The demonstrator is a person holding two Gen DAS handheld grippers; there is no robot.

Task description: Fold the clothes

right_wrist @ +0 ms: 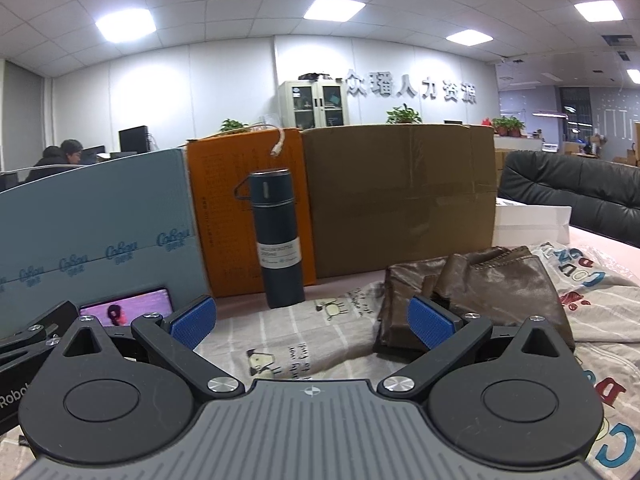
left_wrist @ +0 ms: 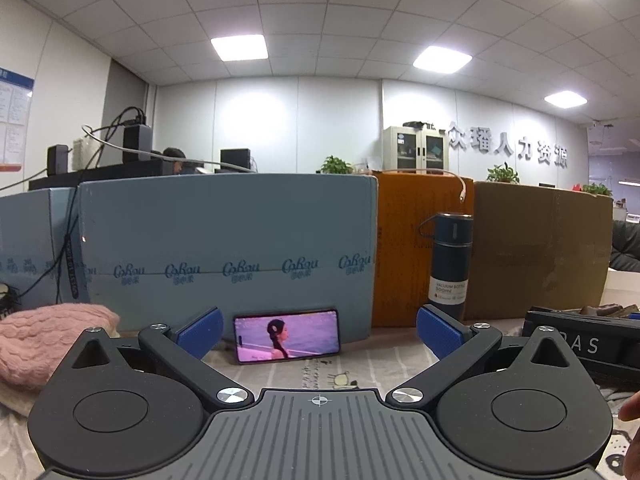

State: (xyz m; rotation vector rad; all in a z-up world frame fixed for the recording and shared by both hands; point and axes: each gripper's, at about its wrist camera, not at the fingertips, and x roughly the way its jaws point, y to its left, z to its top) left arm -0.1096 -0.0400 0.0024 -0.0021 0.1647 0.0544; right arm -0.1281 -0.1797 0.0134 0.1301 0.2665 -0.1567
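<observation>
On the cloth-covered table (right_wrist: pixel 320 344), both tools rest level and hold nothing. The left gripper (left_wrist: pixel 318 336) has its blue ribbed fingers spread wide, facing a propped phone (left_wrist: pixel 286 340); the right gripper (right_wrist: pixel 312 320) is likewise spread. The clothes lie to either side: a pink cable-knit sweater (left_wrist: pixel 44 340), thick and soft, at the left; a brown garment (right_wrist: pixel 480 292), glossy and leather-like, roughly folded atop a printed grey garment (right_wrist: pixel 592 312) at the right. A matte cylindrical flask (right_wrist: pixel 276 240) stands upright against cardboard boxes (right_wrist: pixel 400 196), probably set back to keep the folding area free.
</observation>
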